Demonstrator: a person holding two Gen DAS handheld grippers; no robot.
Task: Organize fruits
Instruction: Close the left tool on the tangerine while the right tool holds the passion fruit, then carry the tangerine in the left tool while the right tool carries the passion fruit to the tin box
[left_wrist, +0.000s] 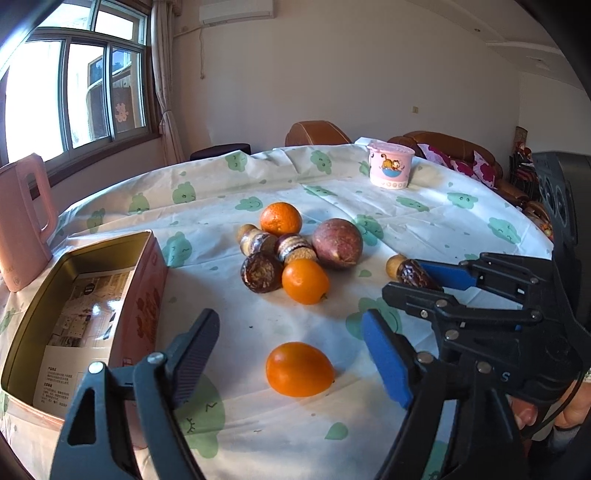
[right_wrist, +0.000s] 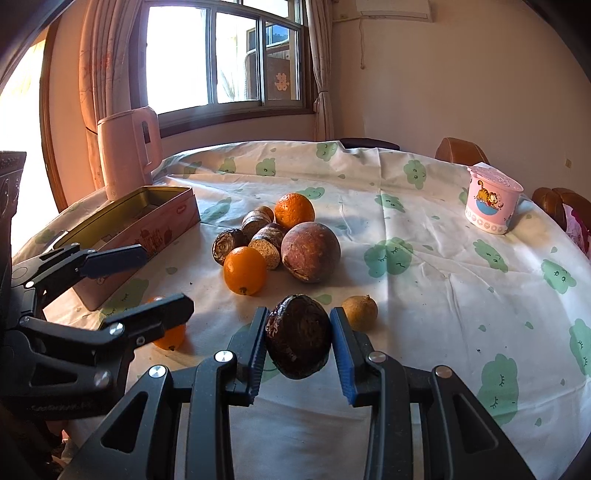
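Tin (left_wrist: 122, 295) holds only paper, no fruit: sorting barely begun. Left gripper (left_wrist: 291, 354) released, straddling lone orange (left_wrist: 299, 369) just right of tin. Right gripper (right_wrist: 299, 347) clenched on dark fruit (right_wrist: 298, 336). Fruit pile (left_wrist: 295, 254) remains beyond tin.

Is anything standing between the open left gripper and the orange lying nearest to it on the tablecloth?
Nothing visible does. The orange lies alone on the tablecloth just ahead of the open left gripper, roughly in line with the gap between its fingers; the other fruits sit farther back.
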